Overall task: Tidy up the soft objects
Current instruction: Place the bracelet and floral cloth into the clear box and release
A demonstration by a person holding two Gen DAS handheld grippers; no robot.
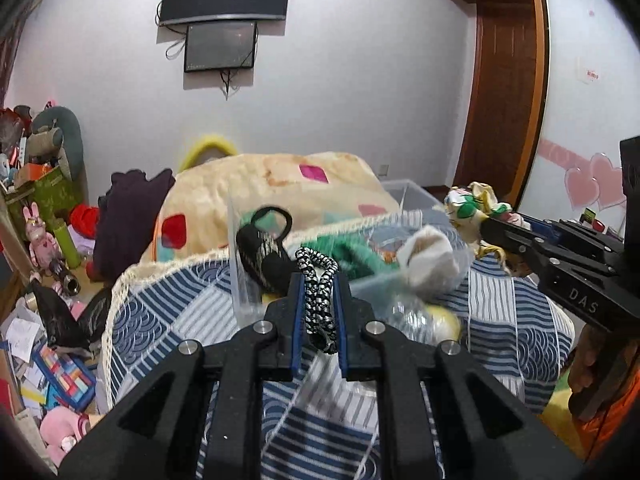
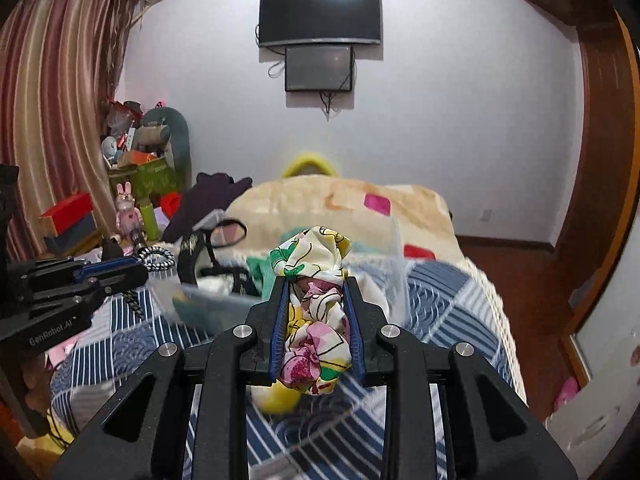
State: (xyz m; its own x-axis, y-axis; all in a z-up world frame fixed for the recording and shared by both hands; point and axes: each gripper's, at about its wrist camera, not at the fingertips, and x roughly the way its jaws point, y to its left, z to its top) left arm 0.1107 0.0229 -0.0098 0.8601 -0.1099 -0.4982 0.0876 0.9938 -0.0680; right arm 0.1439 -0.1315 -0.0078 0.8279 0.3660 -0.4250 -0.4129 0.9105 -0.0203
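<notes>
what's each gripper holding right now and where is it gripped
Left gripper pinches a black-and-white hair tie across its folded loop. Right gripper clamps a floral scrunchie around its bunched middle.

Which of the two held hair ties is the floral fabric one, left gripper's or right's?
The right gripper holds the floral fabric scrunchie, puffy with pink, yellow and green print. The left gripper pinches a thin black-and-white braided hair tie instead.

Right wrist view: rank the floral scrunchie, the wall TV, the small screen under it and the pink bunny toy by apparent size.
1. Floral scrunchie and wall TV: too alike to rank, and the scrunchie is inflated by nearness.
2. Small screen.
3. Pink bunny toy.
</notes>
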